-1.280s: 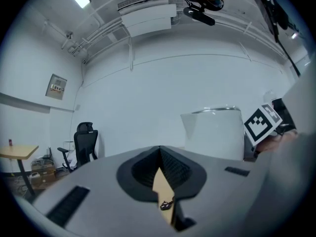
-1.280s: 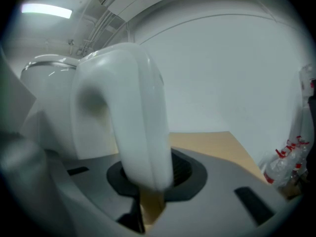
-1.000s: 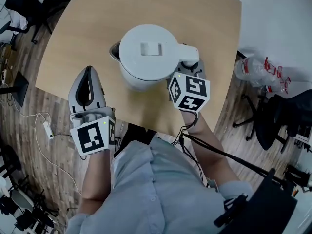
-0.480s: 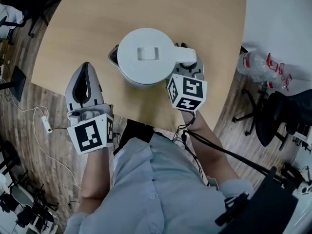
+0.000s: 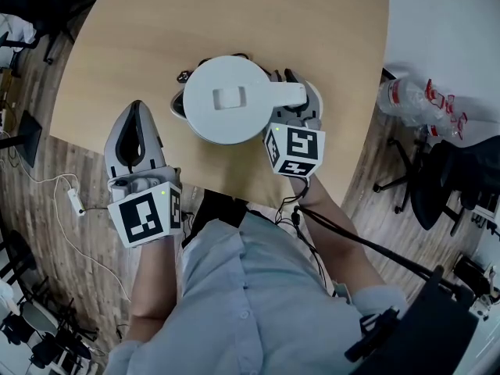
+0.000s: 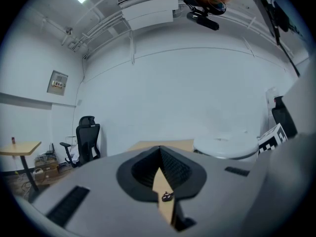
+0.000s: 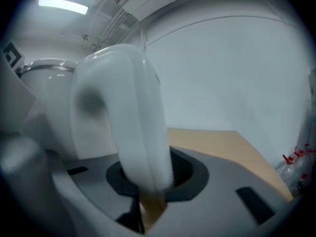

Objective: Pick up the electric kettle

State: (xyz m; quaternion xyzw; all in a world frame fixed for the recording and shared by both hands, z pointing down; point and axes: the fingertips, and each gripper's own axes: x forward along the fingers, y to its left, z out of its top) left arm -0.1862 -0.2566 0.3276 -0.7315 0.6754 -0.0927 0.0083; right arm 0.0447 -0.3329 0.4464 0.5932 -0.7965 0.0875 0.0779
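Note:
A white electric kettle [image 5: 226,100] stands in the middle of the round wooden table [image 5: 156,22], seen from above with its lid up; dark parts peek out around its far rim. My right gripper [image 5: 301,92] holds the kettle's handle [image 7: 123,107], which fills the space between the jaws in the right gripper view. Those jaws are opening slightly, with the handle still between the pads. My left gripper [image 5: 139,109] rests over the table's near-left edge, shut with nothing in it. In the left gripper view, the kettle's lid [image 6: 224,144] shows to the right.
Clear plastic bottles [image 5: 422,108] lie on the floor right of the table, next to a black office chair [image 5: 445,186]. A white cable [image 5: 74,209] runs over the wood floor at left. Another chair [image 6: 86,137] and a small table [image 6: 17,147] stand further off.
The kettle and my right gripper have shifted a little left and away from me in the head view. The left gripper has stayed where it was.

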